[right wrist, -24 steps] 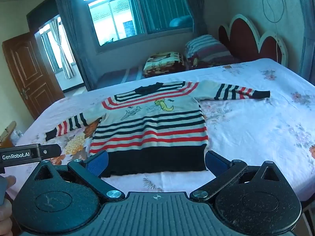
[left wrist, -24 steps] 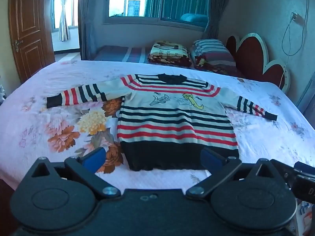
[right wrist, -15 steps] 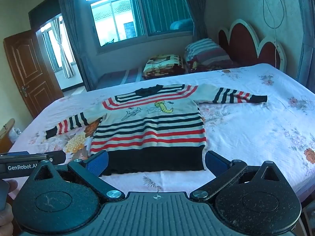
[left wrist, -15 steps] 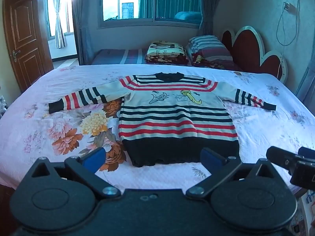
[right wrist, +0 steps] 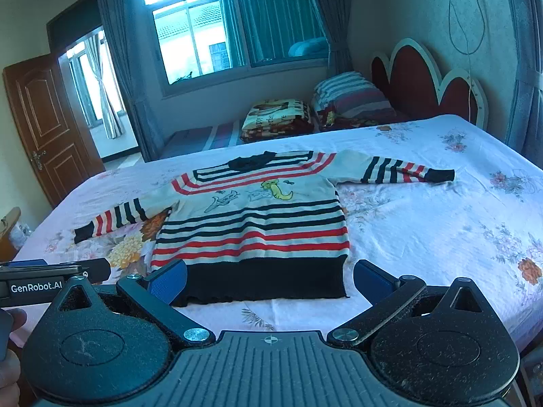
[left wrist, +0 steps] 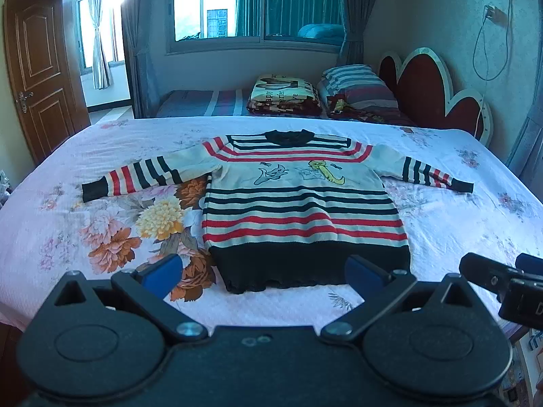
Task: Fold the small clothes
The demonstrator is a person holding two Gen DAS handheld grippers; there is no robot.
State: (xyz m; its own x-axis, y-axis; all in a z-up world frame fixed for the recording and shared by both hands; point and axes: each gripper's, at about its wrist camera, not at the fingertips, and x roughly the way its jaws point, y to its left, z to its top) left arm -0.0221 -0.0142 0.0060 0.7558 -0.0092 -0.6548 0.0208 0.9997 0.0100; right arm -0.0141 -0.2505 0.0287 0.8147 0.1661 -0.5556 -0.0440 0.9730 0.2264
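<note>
Both views have drawn back a little since 0.8 s ago. Left wrist: left tool (left wrist: 263, 271) spread wide, empty, short of the striped sweater (left wrist: 302, 210) lying flat on the bed (left wrist: 475, 224), sleeves out. Right wrist: right tool (right wrist: 269, 279) likewise released at the hem. No fold begun; next probably pinch a sleeve cuff (right wrist: 441, 175) and carry it inward

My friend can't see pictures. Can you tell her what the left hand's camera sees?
A striped sweater lies flat on a flowery bed, both sleeves spread wide. The left gripper is open and empty just short of the sweater's dark hem. Pillows and a window are behind.
</note>
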